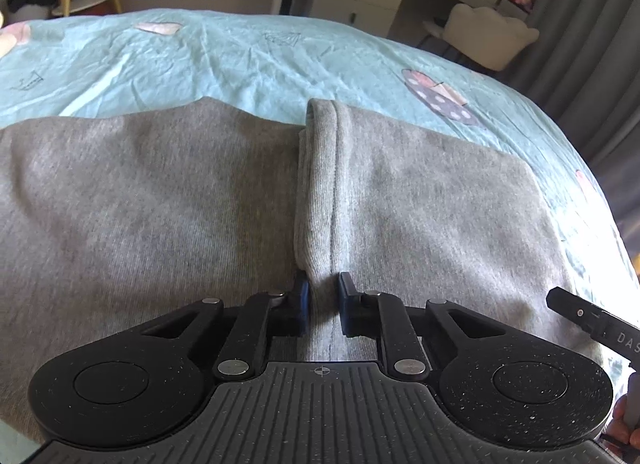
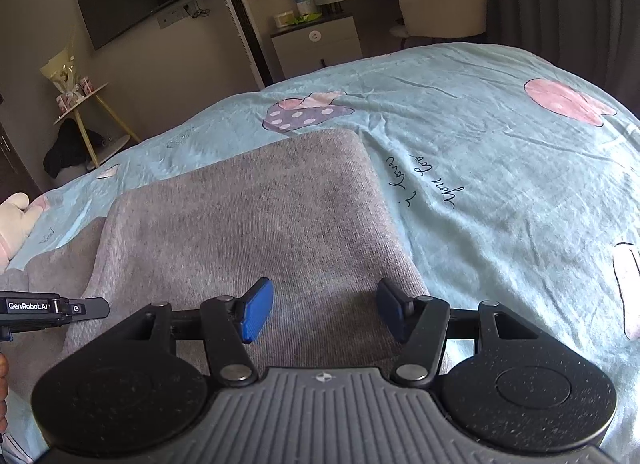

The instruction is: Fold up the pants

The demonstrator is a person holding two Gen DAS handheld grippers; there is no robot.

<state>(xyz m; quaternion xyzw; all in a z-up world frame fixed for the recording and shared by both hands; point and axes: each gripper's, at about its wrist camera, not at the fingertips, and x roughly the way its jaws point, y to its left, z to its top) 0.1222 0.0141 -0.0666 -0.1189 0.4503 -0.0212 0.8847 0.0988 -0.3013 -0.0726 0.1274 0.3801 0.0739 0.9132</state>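
Left gripper (image 1: pixel 323 306) jaws pinch a fold of the grey pants (image 1: pixel 160 199) — right gripper (image 2: pixel 324 310) jaws spread wide, gripping nothing.

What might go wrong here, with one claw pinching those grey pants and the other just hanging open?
The left gripper pinches only a narrow ridge of the grey pants, so the cloth may slip out when lifted. The right gripper hangs open over the fabric, holding nothing, so a lift might drag the fold crooked. The bedsheet is soft and wrinkled; closing low may catch it too.
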